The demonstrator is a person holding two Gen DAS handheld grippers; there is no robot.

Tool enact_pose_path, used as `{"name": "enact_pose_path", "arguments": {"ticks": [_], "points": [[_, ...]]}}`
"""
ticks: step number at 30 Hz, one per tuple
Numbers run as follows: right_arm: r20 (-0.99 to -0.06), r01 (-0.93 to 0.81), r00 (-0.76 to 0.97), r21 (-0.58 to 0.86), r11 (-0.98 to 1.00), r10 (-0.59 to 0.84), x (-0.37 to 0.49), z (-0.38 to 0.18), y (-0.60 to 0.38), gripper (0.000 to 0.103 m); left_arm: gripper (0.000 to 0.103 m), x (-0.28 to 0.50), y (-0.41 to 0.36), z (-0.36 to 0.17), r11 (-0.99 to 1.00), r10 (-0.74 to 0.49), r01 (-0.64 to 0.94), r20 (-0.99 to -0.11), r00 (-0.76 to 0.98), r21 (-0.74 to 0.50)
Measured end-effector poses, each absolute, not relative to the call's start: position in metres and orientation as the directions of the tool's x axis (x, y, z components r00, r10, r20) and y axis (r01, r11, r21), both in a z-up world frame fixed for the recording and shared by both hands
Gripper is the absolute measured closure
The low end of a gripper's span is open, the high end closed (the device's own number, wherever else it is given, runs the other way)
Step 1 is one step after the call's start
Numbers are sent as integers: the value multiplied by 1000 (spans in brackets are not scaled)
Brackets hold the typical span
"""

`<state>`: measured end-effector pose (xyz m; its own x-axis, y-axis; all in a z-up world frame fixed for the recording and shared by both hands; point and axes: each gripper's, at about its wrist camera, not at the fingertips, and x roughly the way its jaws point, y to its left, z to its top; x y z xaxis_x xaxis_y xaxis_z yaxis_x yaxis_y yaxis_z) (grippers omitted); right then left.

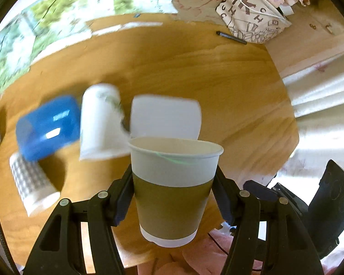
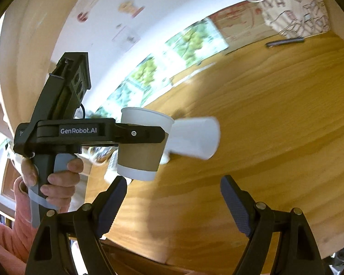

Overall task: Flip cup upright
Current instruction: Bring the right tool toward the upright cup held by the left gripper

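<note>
L jaws clamp cup (image 1: 174,183) upright; R jaws wide, empty.

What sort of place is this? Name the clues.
Probably a home room or small studio, not a lab. A wooden table holds a printed tote bag and a pen, a plant picture leans at the wall, and paper cups stand about.

The white paper cup with a matt brown sleeve (image 1: 174,190) looks smooth. The warm wooden tabletop (image 1: 217,87) shows grain under a slight sheen. The blue plastic box (image 1: 48,127) is glossy. The right gripper's dark pads (image 2: 237,208) look finely textured.
</note>
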<state>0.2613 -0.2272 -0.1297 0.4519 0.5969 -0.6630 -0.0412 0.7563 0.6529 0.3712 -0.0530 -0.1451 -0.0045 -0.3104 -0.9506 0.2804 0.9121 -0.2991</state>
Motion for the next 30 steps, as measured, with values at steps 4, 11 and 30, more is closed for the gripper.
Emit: {"name": "enact_pose_path", "arguments": {"ticks": [4, 11, 30], "points": [[-677, -52, 423, 645, 763, 602, 246, -132, -201, 19, 36, 346, -32, -154, 916, -319, 249, -948, -22, -314], [-704, -56, 381, 630, 775, 600, 218, -139, -162, 18, 36, 314, -4, -175, 927, -307, 210, -950, -54, -311], [-749, -54, 338, 589, 806, 570, 189, -162, -115, 18, 35, 280, 30, -210, 904, -420, 66, -906, -54, -423]]}}
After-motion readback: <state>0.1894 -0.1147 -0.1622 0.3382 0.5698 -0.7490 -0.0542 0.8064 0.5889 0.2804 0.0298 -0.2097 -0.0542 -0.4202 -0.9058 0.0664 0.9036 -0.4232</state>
